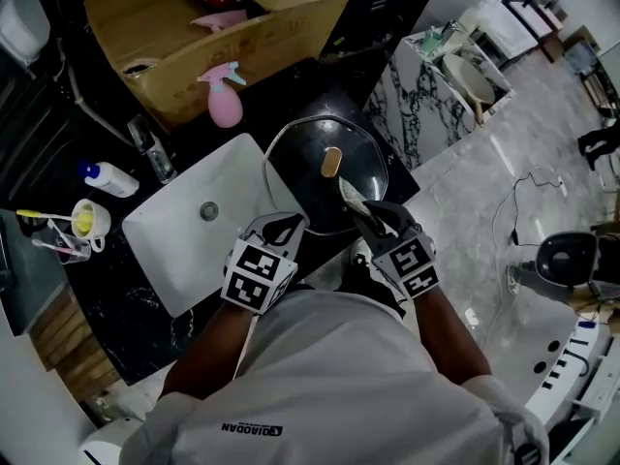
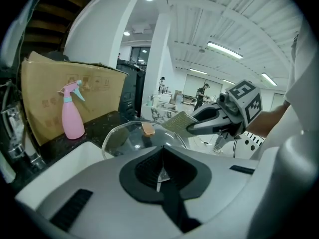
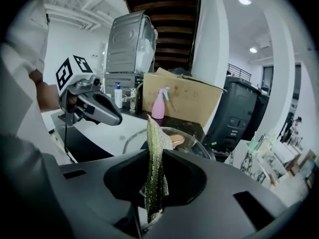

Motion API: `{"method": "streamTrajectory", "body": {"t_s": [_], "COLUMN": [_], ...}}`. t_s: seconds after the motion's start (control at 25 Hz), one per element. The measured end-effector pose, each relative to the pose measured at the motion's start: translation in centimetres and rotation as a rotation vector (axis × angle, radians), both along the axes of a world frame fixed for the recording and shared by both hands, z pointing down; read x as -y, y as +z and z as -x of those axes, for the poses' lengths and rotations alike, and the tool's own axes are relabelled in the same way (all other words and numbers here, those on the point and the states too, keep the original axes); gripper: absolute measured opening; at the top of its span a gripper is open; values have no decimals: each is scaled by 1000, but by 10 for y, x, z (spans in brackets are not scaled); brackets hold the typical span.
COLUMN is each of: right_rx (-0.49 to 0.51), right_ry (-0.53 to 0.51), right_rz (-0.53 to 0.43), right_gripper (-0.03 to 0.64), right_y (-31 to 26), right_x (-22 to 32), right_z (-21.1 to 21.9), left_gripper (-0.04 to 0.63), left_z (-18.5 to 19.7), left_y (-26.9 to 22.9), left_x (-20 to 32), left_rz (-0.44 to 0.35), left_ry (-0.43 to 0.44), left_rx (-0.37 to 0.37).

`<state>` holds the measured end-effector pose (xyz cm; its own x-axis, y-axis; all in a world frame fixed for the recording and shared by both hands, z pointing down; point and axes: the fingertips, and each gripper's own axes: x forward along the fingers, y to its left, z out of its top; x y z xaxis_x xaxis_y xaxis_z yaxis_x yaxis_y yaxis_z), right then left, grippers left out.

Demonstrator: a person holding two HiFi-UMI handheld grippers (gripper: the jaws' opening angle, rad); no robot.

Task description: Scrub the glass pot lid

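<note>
Seemingly scrubbing is getting underway: the left gripper (image 1: pixel 280 224) is pinching the near rim of the glass pot lid (image 1: pixel 315 158) right of the sink (image 1: pixel 184 250), and the right gripper (image 1: pixel 365 217) is clamping a scouring pad (image 1: pixel 351 197) over it, probably needing downward pressure next.

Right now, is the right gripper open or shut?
Shut: the right gripper pinches the pad, which stands on edge between its jaws, with the lid just beyond.
</note>
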<state>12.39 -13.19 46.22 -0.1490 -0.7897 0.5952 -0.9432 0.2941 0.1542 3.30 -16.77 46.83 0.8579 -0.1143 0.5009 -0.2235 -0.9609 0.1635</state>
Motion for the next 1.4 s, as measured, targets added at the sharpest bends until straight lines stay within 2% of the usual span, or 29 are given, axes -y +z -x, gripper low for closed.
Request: {"method": "streamTrajectory", "body": {"t_s": [0.28,0.4,0.64,0.92,1.12,1.4], "right_rx": [-247,-303,-366,-393,-402,-410], "right_ry": [-132,-177,-250,-297,-313,-316], "right_rz": [20,31,76,146,184,202], "right_gripper": [84,84,84,86,87,96], "right_y": [-1,2,20,34,38,40], "right_x": [54,79,111,121,117,111], "right_z": [-28,-34,-35,-30,-24,-15], "left_gripper": [15,15,15,15,15,15], "left_z": [12,13,15,25,33,37], "left_y": [3,4,5,2,4,0], "left_x": [23,25,26,30,29,27], "left_rz": [6,17,43,113,78,57], "left_ry": [-158,-199,-238,-273,-266,-251], "left_rx": [-14,-12,-15,-53,-31,-37]}}
